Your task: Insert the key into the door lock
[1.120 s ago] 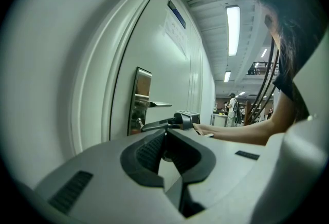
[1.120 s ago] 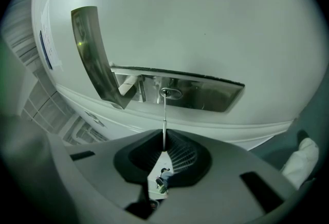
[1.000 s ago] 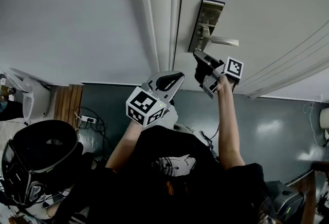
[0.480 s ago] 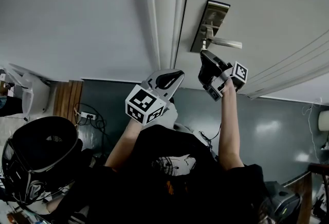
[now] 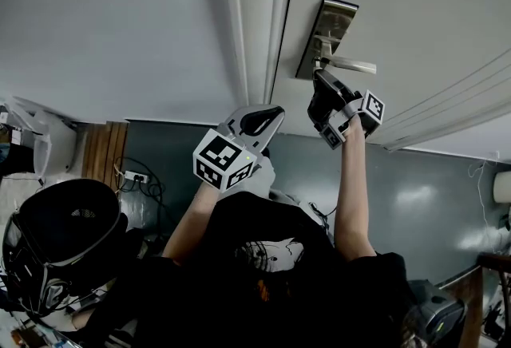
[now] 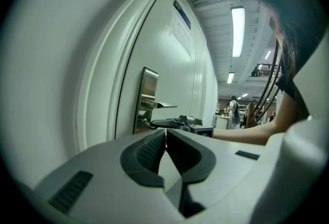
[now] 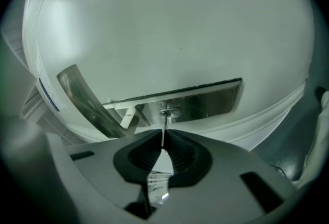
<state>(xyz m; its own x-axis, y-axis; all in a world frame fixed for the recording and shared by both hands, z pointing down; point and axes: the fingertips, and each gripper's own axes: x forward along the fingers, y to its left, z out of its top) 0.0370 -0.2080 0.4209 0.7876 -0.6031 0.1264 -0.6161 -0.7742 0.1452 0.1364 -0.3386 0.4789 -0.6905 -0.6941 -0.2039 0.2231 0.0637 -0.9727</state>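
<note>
One key in right tongs, tip at lock, lever close beside.

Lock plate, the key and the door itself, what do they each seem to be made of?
Lock plate: looks like brushed metal, silvery with soft, blurred reflections.
Key: a thin bright blade, most likely metal, pinched in the right gripper.
Door: a smooth, white, fairly matte painted surface. What lies under the paint cannot be told.
</note>
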